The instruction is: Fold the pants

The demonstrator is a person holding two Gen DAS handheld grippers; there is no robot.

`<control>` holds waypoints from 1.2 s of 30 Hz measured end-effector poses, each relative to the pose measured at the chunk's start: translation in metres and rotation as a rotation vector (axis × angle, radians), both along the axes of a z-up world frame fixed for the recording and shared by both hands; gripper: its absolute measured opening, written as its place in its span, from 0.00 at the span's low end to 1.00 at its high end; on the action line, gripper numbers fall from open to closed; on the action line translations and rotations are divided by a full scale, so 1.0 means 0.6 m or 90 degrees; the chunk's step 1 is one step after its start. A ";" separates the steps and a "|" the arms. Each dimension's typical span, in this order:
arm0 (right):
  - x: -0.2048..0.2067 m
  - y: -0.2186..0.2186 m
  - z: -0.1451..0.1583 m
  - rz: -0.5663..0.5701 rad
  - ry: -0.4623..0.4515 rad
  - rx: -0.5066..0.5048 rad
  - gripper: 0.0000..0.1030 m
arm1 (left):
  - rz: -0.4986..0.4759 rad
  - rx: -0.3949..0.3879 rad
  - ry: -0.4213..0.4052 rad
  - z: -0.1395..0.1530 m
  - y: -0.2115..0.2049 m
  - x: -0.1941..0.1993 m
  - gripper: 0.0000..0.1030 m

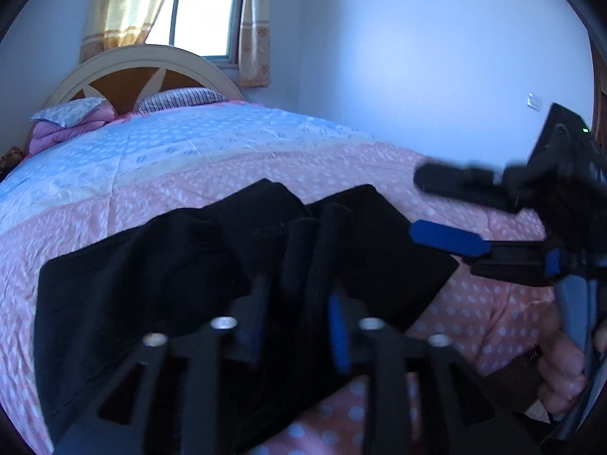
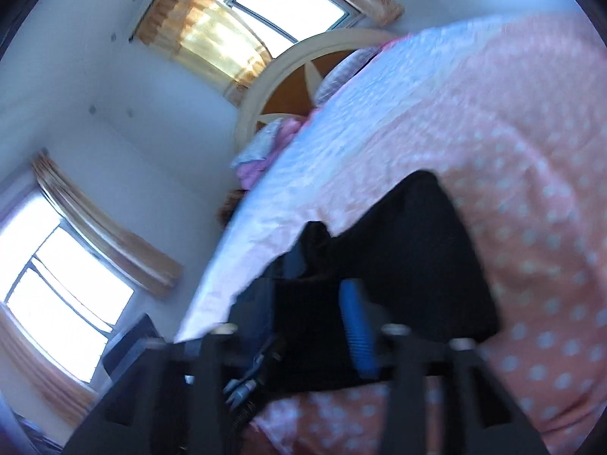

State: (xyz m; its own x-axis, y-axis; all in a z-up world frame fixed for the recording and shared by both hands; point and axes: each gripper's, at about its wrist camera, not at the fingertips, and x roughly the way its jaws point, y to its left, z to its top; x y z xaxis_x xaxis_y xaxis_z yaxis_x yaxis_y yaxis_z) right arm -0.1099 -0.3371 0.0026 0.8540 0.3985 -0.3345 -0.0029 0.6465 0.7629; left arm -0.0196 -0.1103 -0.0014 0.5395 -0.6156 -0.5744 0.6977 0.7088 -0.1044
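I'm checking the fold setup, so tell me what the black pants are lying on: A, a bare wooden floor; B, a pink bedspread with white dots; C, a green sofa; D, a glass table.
B: the black pants lie spread on the pink bedspread dotted with white, with the left gripper holding a bunched part of the fabric.

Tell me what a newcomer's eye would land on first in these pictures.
The black pants stand out, bunched on the pink polka-dot bedspread near the bed's edge. The left claw has a fold of them between its fingers, while the right claw, fingers apart, holds nothing at their right edge. Behind, a bright window glares above the arched headboard.
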 end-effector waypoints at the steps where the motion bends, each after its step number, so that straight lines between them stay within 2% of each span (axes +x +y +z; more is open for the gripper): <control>1: 0.006 -0.001 0.000 0.008 -0.009 0.018 0.68 | 0.001 0.001 0.006 0.003 0.003 -0.009 0.72; 2: 0.015 0.001 0.001 0.021 -0.019 0.032 0.68 | 0.008 -0.011 0.006 0.012 0.022 -0.015 0.78; 3: 0.021 0.005 0.004 0.032 -0.022 0.032 0.68 | 0.011 -0.021 0.005 0.013 0.035 -0.024 0.78; 6: 0.059 0.029 0.014 0.051 -0.003 -0.035 0.68 | 0.049 -0.038 0.003 0.024 0.083 -0.028 0.78; 9: 0.097 0.045 0.002 0.039 0.020 -0.088 0.68 | 0.138 -0.055 0.005 0.029 0.156 -0.024 0.78; 12: 0.126 0.071 -0.025 0.053 0.058 -0.086 0.68 | 0.210 -0.049 0.019 0.020 0.205 0.002 0.78; 13: 0.131 0.086 -0.029 0.049 0.070 -0.117 0.68 | 0.228 -0.049 0.027 0.016 0.220 0.006 0.78; 14: 0.128 0.108 -0.024 0.036 0.068 -0.180 0.67 | 0.244 -0.053 0.035 0.013 0.233 0.010 0.78; 15: 0.128 0.122 -0.020 0.029 0.071 -0.221 0.64 | 0.257 -0.062 0.043 0.011 0.246 0.013 0.78; 16: 0.127 0.141 -0.015 0.016 0.088 -0.283 0.47 | 0.266 -0.070 0.049 0.008 0.254 0.016 0.78; 17: 0.126 0.158 -0.013 0.010 0.105 -0.340 0.35 | 0.275 -0.081 0.058 0.005 0.262 0.019 0.78; 18: 0.125 0.167 -0.013 0.020 0.108 -0.363 0.34 | 0.280 -0.090 0.067 0.003 0.263 0.024 0.78; 20: 0.123 0.171 -0.016 0.040 0.101 -0.362 0.25 | 0.281 -0.104 0.082 -0.004 0.265 0.030 0.78; 23: 0.121 0.180 -0.010 0.048 0.094 -0.411 0.19 | 0.277 -0.106 0.102 -0.011 0.248 0.037 0.78; 26: 0.101 0.194 0.031 0.052 0.034 -0.450 0.18 | 0.268 -0.101 0.077 0.004 0.240 0.027 0.78; 29: 0.078 0.174 0.084 0.060 -0.012 -0.452 0.17 | 0.267 -0.085 0.037 0.026 0.236 0.020 0.78; 33: 0.059 0.099 0.100 0.032 -0.003 -0.430 0.18 | 0.265 -0.082 0.021 0.032 0.223 0.028 0.78; 36: 0.055 0.041 0.069 0.012 0.052 -0.422 0.18 | 0.255 -0.078 0.045 0.015 0.201 0.040 0.78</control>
